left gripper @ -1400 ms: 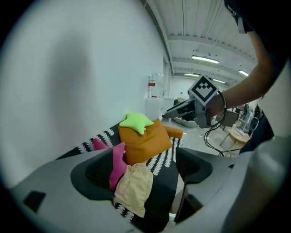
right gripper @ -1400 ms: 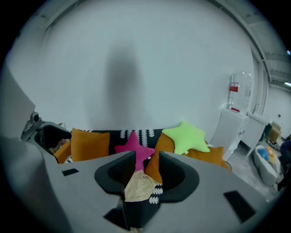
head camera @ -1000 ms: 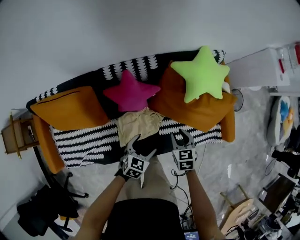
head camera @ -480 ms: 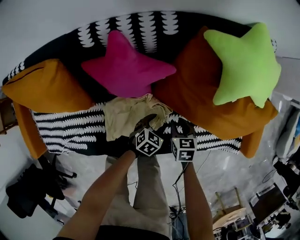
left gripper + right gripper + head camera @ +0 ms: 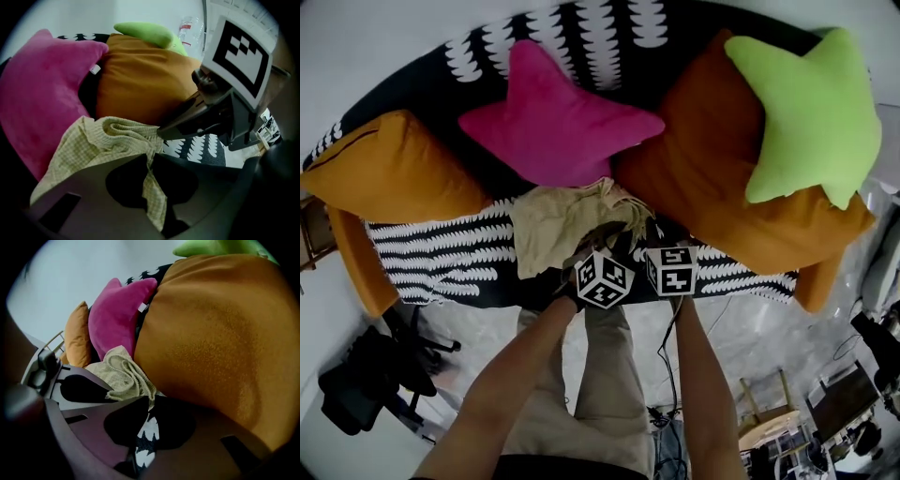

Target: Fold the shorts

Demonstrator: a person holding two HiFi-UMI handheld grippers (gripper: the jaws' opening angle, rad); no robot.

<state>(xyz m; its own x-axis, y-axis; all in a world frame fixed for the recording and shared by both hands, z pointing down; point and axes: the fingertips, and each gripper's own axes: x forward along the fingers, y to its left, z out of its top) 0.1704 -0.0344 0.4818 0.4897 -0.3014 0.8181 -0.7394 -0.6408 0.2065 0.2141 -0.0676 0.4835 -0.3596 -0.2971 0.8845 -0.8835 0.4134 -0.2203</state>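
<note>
The beige checked shorts (image 5: 555, 223) lie crumpled on the sofa's black and white cover (image 5: 441, 255), in front of the pink star pillow. My left gripper (image 5: 606, 239) has just been closing and is shut on the shorts' near right edge. A strip of cloth (image 5: 153, 187) hangs down between its jaws. My right gripper (image 5: 654, 242) sits close beside it, has also just been closing, and pinches the gathered waistband (image 5: 136, 380) at its tips (image 5: 151, 400). In the left gripper view the right gripper (image 5: 161, 133) touches the cloth.
A pink star pillow (image 5: 558, 122) lies behind the shorts, a big orange cushion (image 5: 712, 173) to their right with a green star pillow (image 5: 811, 112) on it, another orange cushion (image 5: 394, 173) at the left. A black chair (image 5: 356, 394) stands on the floor at the lower left.
Both grippers came down from in front of the sofa onto the shorts' right edge. Their open jaws closed on the cloth. The head view moved closer to the sofa.
</note>
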